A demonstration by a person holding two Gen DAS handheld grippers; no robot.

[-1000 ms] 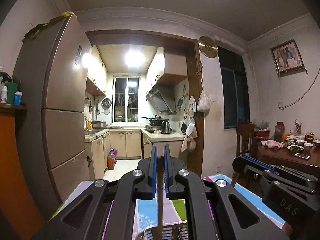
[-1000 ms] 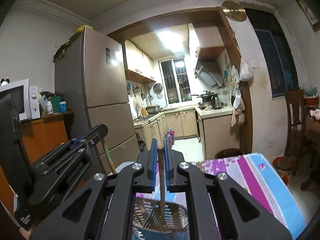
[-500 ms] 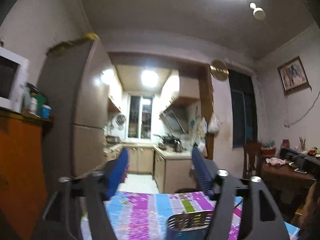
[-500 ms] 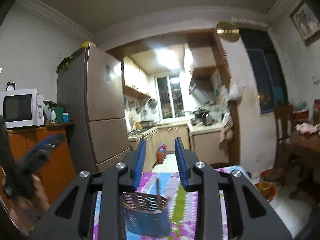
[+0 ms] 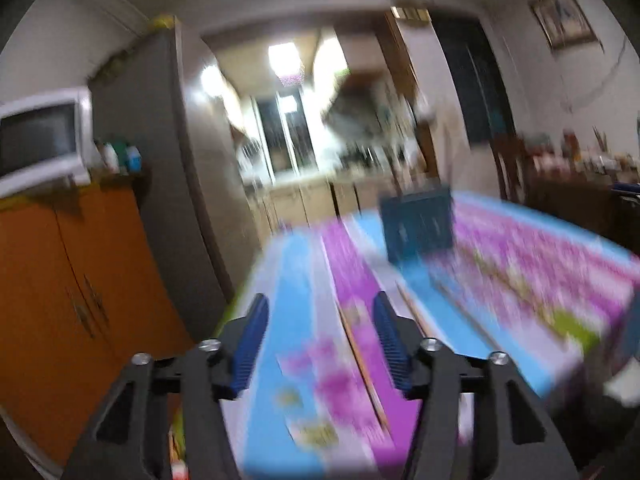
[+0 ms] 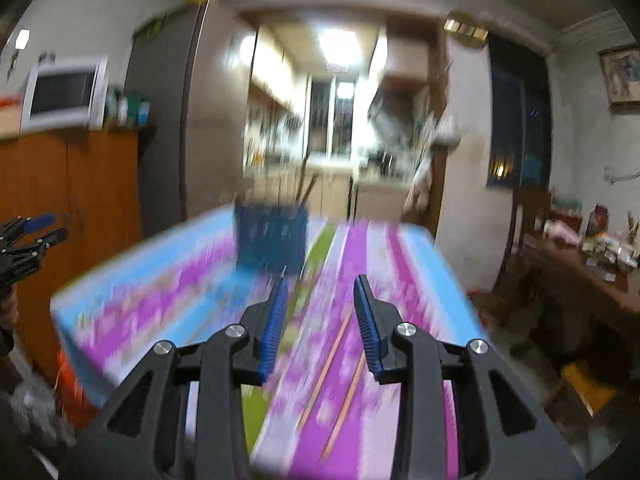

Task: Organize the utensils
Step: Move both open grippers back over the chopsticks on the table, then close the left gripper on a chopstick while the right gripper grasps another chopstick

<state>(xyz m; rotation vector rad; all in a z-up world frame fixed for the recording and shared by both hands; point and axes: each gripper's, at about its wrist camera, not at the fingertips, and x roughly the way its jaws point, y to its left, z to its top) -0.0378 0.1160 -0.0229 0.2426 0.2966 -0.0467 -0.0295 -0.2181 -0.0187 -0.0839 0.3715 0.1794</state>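
Both views are motion-blurred. A blue utensil holder (image 5: 416,224) stands on the striped purple and blue tablecloth (image 5: 304,360); in the right wrist view the holder (image 6: 270,240) has several chopsticks standing in it. Loose wooden chopsticks (image 5: 362,364) lie on the cloth between the fingers of my open, empty left gripper (image 5: 318,344). Two more chopsticks (image 6: 340,376) lie on the cloth under my open, empty right gripper (image 6: 320,316). The left gripper also shows at the far left of the right wrist view (image 6: 28,236).
An orange cabinet (image 5: 60,280) with a white microwave (image 5: 40,140) stands left of the table, beside a fridge (image 5: 168,152). A dark dining table (image 6: 600,264) with dishes and a chair stand at the right. The kitchen doorway lies beyond the table.
Both grippers let go of their chopsticks over the holder, opened, and pulled back and down toward the table's near end, where loose chopsticks now lie below them.
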